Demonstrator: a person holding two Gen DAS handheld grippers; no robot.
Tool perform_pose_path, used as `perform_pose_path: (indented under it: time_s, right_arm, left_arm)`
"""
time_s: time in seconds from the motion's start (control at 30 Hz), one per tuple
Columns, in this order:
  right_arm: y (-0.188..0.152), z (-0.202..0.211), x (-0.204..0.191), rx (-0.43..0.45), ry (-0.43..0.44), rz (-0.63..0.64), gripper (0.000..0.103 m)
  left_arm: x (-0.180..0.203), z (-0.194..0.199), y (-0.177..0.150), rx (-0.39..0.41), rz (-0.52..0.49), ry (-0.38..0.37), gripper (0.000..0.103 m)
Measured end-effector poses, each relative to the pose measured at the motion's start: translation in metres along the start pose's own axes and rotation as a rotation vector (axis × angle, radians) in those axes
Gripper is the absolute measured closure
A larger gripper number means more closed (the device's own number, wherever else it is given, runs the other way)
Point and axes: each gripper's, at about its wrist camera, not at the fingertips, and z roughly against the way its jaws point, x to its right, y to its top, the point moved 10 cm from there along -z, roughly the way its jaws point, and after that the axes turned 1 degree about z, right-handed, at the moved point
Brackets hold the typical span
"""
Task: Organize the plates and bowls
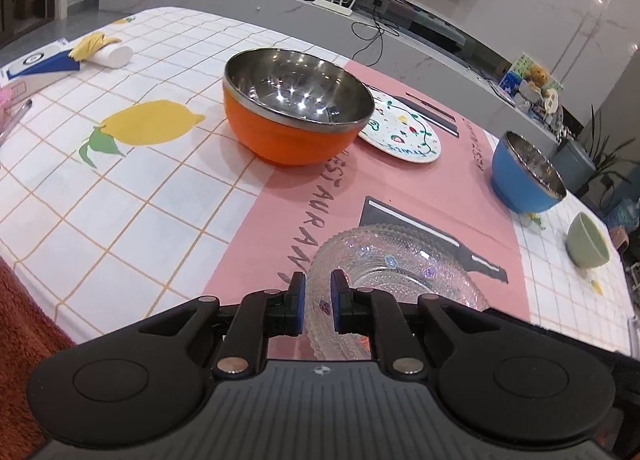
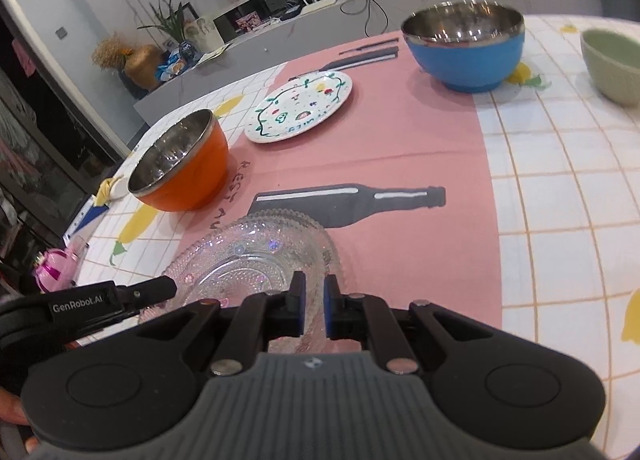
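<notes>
With both the left gripper (image 1: pixel 318 302) and right gripper (image 2: pixel 313 306) pinching the near rim of the clear beaded glass plate (image 2: pixel 256 256) on the pink placemat (image 2: pixel 400 148) between narrowly set fingers, uneven lifting could slip or crack it.

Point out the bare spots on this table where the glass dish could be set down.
Free: pink mat between orange bowl, painted plate and blue bowl; checked cloth right of the mat, below the green bowl. Crowded: far-left edge beyond the orange bowl.
</notes>
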Motion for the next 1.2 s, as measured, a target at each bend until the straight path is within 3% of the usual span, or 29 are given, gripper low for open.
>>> perform_pose_path:
  time_s: [0.27, 0.53, 0.63, 0.7, 0.73, 0.83, 1.13, 1.2]
  right_arm:
    - [0.0, -0.001, -0.003, 0.028, -0.071, 0.114, 0.096]
    - [0.0, -0.002, -0.003, 0.029, -0.077, 0.132, 0.095]
    - [0.0, -0.001, -0.004, 0.034, -0.077, 0.133, 0.092]
    - [0.0, 0.002, -0.004, 0.043, -0.084, 0.139, 0.078]
    - [0.0, 0.004, -0.004, 0.047, -0.087, 0.136, 0.07]
    - [-0.003, 0.007, 0.001, 0.027, -0.089, 0.114, 0.068]
    - [-0.025, 0.001, 0.008, -0.117, 0.026, -0.073, 0.068]
    - [-0.026, -0.001, 0.006, -0.127, 0.042, -0.086, 0.074]
  left_arm:
    - [0.007, -0.005, -0.005, 0.009, -0.106, 0.056, 0.092]
    - [0.008, -0.004, -0.005, 0.018, -0.143, 0.068, 0.092]
    - [0.009, -0.002, -0.003, 0.036, -0.143, 0.062, 0.09]
    - [0.01, 0.003, 0.001, 0.065, -0.142, 0.053, 0.089]
    - [0.01, 0.004, 0.002, 0.072, -0.142, 0.051, 0.083]
    - [0.01, 0.006, 0.001, 0.065, -0.135, 0.047, 0.073]
    - [0.001, -0.003, -0.016, -0.03, -0.067, 0.026, 0.07]
    - [0.001, -0.004, -0.017, -0.038, -0.049, 0.007, 0.07]
